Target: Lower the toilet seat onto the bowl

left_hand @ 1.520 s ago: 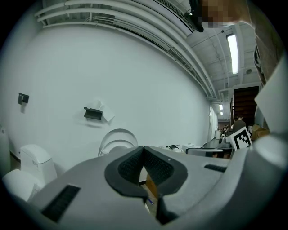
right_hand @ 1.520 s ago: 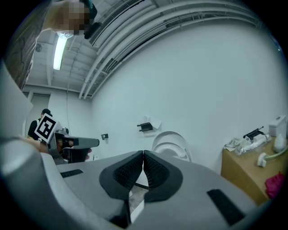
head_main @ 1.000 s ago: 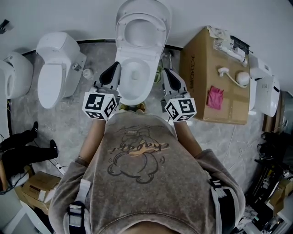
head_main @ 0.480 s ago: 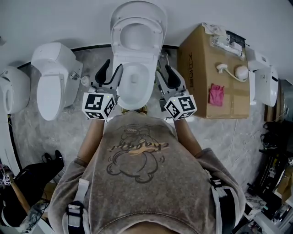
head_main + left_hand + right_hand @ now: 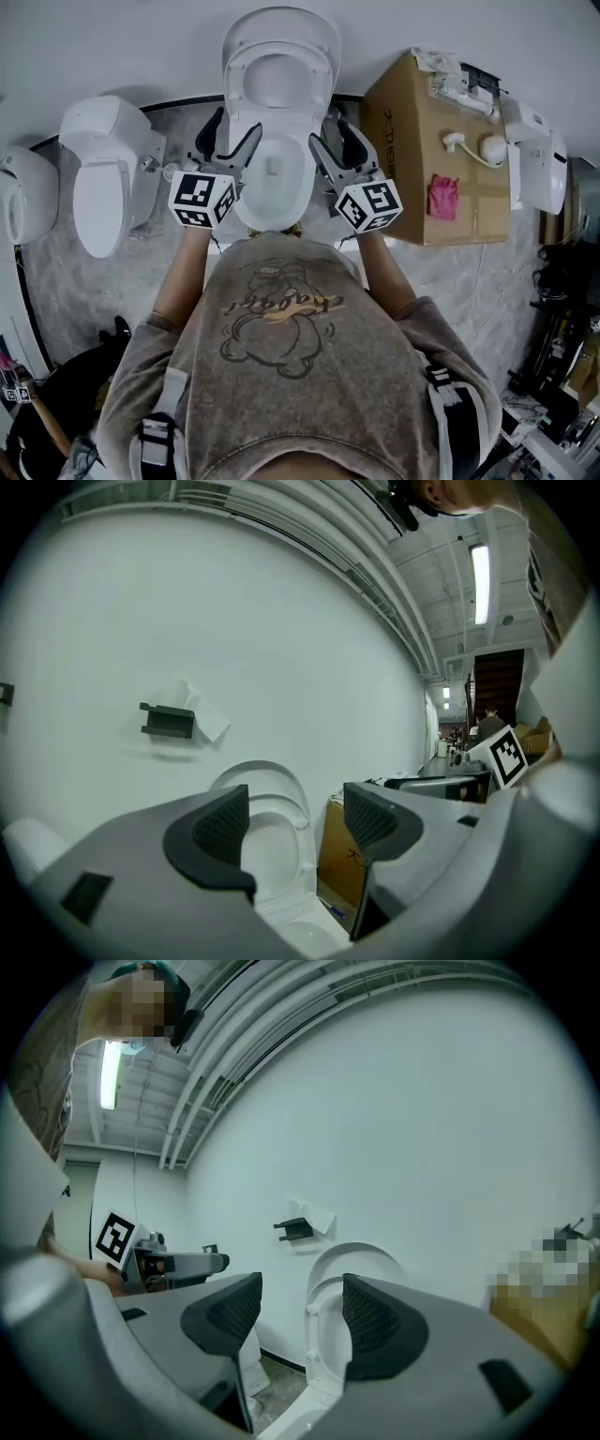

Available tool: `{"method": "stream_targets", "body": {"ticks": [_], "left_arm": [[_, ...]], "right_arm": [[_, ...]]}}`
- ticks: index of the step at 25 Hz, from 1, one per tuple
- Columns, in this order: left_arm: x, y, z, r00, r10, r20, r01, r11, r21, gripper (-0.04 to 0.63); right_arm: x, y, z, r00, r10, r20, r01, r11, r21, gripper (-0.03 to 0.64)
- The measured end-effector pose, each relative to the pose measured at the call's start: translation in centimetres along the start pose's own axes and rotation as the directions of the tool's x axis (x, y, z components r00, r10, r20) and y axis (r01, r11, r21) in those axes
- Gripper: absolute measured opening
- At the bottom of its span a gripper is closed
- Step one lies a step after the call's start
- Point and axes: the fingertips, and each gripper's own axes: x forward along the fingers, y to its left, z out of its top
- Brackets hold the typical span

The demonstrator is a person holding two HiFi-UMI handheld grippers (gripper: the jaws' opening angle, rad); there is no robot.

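Both left claw (image 5: 232, 136) and right claw (image 5: 330, 139) just spread wide, empty, flanking bowl (image 5: 247, 210), toilet seat (image 5: 242, 70) upright

Seen steeply from above. At centre, left claw (image 5: 232, 139) and right claw (image 5: 335, 142), each just opened wide with nothing between the jaws. Held on either side of the white bowl (image 5: 272, 192). Marker cubes (image 5: 202, 199) at the rear of both claws, nearest the person's torso (image 5: 281, 337). Beyond both claws, toilet seat (image 5: 281, 54) raised upright against the wall (image 5: 141, 37), not on the bowl. To the outer side of the right claw, brown cardboard box (image 5: 412, 159) carrying a pink cloth (image 5: 441, 199) and white fittings (image 5: 478, 150). To the outer side of the left claw, second white toilet (image 5: 98, 187), lid down, on grey marbled floor (image 5: 75, 281).
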Motion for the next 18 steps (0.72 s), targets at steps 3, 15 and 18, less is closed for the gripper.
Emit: {"method": "stream_targets", "body": {"ticks": [3, 15, 18], "left_arm": [[2.1, 1.5, 0.2, 1.0, -0.011, -0.004, 0.011, 1.0, 0.014, 0.308], [14.1, 7.9, -3.3, 0.992, -0.034, -0.119, 0.044, 0.996, 0.078, 0.308], [17.1, 9.3, -4.8, 0.987, -0.037, -0.155, 0.054, 0.993, 0.105, 0.308]], "right_arm": [[2.4, -0.9, 0.0, 1.0, 0.015, -0.011, -0.015, 1.0, -0.02, 0.266], [14.3, -8.8, -2.5, 0.988, 0.021, -0.152, -0.042, 0.99, -0.135, 0.267], [17.0, -10.9, -3.6, 0.98, 0.02, -0.199, -0.053, 0.985, -0.164, 0.267]]}}
